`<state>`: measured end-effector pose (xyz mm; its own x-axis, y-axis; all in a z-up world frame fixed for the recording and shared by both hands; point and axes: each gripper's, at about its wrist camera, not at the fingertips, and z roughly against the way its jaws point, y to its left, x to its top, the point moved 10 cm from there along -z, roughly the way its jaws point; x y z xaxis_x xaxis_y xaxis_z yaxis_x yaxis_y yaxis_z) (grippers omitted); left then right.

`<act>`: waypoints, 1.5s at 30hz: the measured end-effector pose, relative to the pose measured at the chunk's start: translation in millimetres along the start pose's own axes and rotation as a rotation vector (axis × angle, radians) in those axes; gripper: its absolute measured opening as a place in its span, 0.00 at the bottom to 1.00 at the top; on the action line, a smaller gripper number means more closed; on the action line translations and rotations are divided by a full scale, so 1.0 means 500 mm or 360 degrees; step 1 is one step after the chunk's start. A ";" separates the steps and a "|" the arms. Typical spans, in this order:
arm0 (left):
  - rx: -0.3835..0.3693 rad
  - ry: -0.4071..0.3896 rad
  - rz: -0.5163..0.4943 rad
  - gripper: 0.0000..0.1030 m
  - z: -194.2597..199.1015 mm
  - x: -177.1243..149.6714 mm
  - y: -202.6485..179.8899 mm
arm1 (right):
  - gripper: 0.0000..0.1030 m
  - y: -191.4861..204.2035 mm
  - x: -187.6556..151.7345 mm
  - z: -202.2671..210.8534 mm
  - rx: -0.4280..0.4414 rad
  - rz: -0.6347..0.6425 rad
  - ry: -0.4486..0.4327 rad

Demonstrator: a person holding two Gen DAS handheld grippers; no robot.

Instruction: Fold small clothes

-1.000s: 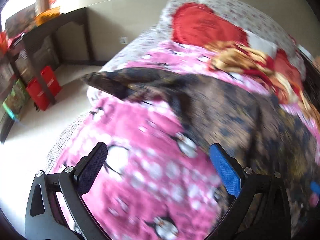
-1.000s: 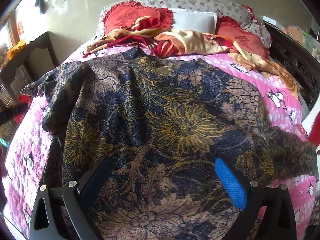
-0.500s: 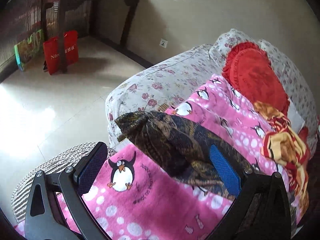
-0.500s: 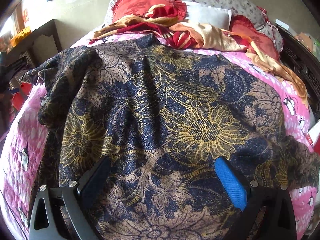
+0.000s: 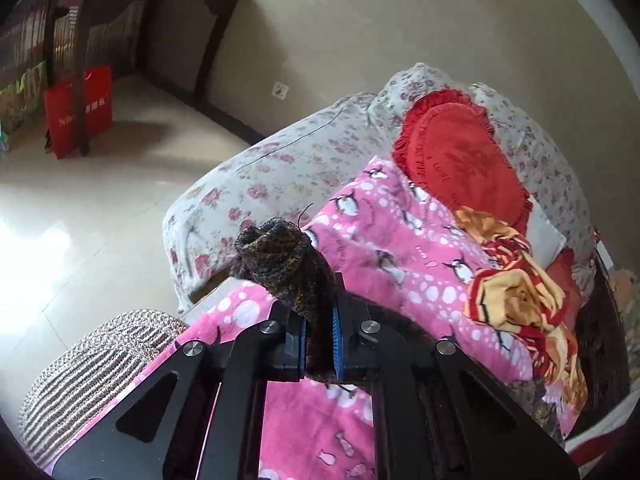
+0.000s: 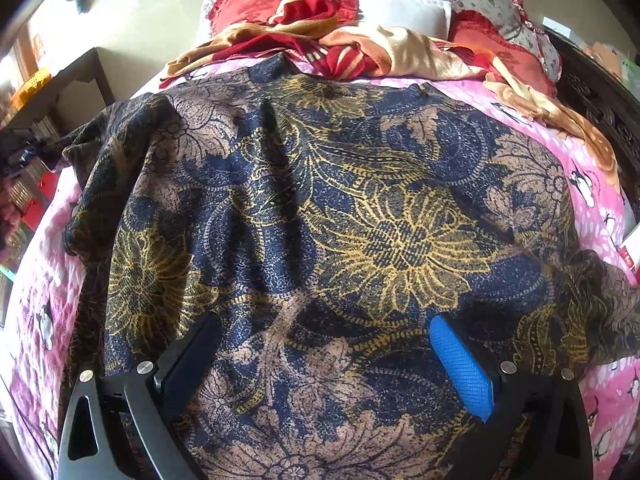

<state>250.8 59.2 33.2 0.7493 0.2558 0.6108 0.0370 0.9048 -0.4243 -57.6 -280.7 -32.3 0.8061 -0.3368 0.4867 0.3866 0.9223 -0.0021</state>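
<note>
A dark blue, brown and gold floral garment (image 6: 320, 208) lies spread on the pink penguin blanket (image 6: 600, 216). My right gripper (image 6: 320, 360) is open just above its near part, fingers wide apart, holding nothing. In the left wrist view my left gripper (image 5: 319, 336) is shut on a bunched sleeve end of the garment (image 5: 276, 256), which sticks out past the blue pads (image 5: 336, 336) at the left edge of the bed.
Red heart cushions (image 5: 460, 152) and a crumpled red and gold blanket (image 6: 360, 48) lie at the head of the bed. A dark wooden desk (image 5: 132, 12) and a red bag (image 5: 78, 108) stand on the floor to the left. A woven stool (image 5: 100, 352) sits beside the bed.
My left gripper has closed on the sleeve end, which lay between its open fingers half a second ago. My right gripper has moved lower and closer over the garment, still open.
</note>
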 end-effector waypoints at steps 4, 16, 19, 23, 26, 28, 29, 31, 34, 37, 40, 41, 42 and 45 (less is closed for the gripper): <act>-0.0134 -0.0058 -0.0127 0.08 0.077 0.017 -0.087 | 1.00 -0.012 0.000 0.018 0.0015 -0.0041 -0.0032; -0.0618 0.0130 -0.0737 0.08 0.217 -0.239 -0.503 | 1.00 -0.107 -0.007 0.068 -0.0018 -0.0234 -0.0109; -0.0671 0.0209 -0.0884 0.08 0.211 -0.349 -0.577 | 1.00 -0.147 -0.016 0.078 -0.0048 -0.0293 -0.0121; -0.0726 0.0390 -0.0938 0.08 0.180 -0.487 -0.630 | 1.00 -0.210 -0.033 0.089 -0.0108 -0.0367 -0.0124; -0.0738 0.0517 -0.1019 0.08 0.153 -0.589 -0.649 | 1.00 -0.264 -0.043 0.090 -0.0144 -0.0453 -0.0111; -0.0747 0.0573 -0.1070 0.09 0.139 -0.637 -0.654 | 1.00 -0.293 -0.047 0.094 -0.0156 -0.0513 -0.0114; -0.0772 0.0627 -0.1081 0.18 0.135 -0.660 -0.654 | 1.00 -0.302 -0.048 0.096 -0.0156 -0.0533 -0.0120; -0.0841 0.0745 -0.1068 0.40 0.139 -0.687 -0.650 | 1.00 -0.318 -0.046 0.099 -0.0155 -0.0569 -0.0127; -0.0857 0.0744 -0.1058 0.47 0.171 -0.673 -0.616 | 1.00 -0.321 -0.042 0.101 -0.0127 -0.0581 -0.0136; -0.0755 0.0574 -0.1157 0.50 0.208 -0.630 -0.560 | 1.00 -0.302 -0.030 0.103 -0.0084 -0.0527 -0.0157; -0.0568 0.0371 -0.1213 0.60 0.231 -0.573 -0.475 | 1.00 -0.268 -0.009 0.102 -0.0026 -0.0444 -0.0191; -0.0494 0.0319 -0.1225 0.61 0.230 -0.559 -0.447 | 1.00 -0.254 0.000 0.100 0.0006 -0.0423 -0.0198; -0.0403 0.0273 -0.1242 0.61 0.228 -0.546 -0.411 | 1.00 -0.240 0.008 0.098 0.0050 -0.0409 -0.0201; -0.0204 0.0303 -0.1282 0.61 0.189 -0.540 -0.332 | 1.00 -0.194 0.030 0.081 0.0188 -0.0373 -0.0180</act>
<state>-20.0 -127.8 2.1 0.5600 -0.5246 0.6412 0.6751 0.7376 0.0138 -101.0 -367.7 10.5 0.6434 -0.5262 0.5561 0.4962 0.8397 0.2205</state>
